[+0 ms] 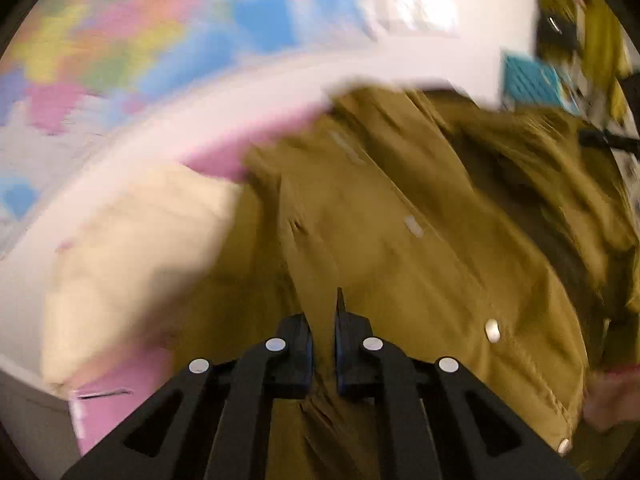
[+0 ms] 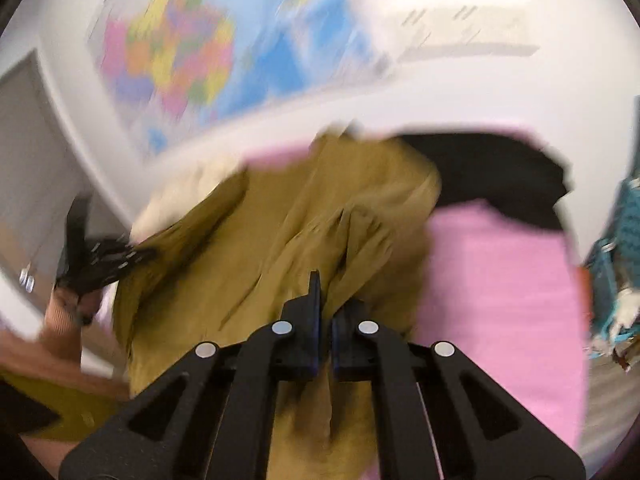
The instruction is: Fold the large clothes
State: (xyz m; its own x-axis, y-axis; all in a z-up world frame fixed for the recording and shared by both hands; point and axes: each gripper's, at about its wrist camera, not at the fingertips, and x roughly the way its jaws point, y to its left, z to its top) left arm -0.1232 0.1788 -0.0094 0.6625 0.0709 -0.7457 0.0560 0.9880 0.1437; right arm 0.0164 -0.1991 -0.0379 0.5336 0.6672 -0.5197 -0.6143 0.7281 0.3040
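Mustard-brown shirt [image 1: 400, 216] fills the middle and right of the left wrist view, its front placket with pale snap buttons [image 1: 492, 330] running from centre to lower right; in the right wrist view the same garment [image 2: 280, 232] lies bunched across the centre of the frame. It rests on a pink surface [image 2: 500, 300] — seen at the right of the right wrist view and as a strip at the lower left of the left wrist view [image 1: 108, 404].

Both views are heavily blurred. Behind the surface a white wall [image 2: 440, 100] carries a colourful map [image 2: 192, 52] at the upper left of each frame.

A cream-coloured cloth [image 1: 132, 264] lies at the left of the left wrist view, just beside the shirt. A black garment [image 2: 492, 172] sits at the upper right of the right wrist view, beyond the shirt's far edge. A teal patterned item [image 2: 624, 240] shows at the right edge.

The left gripper [image 1: 322, 344] pinches a ridge of shirt fabric between its nearly closed fingers. The right gripper [image 2: 324, 332] likewise clamps a fold of the shirt, jaws narrow. At the left edge of the right wrist view the other gripper [image 2: 100, 264] shows against the shirt's side, a hand [image 2: 68, 312] below it.
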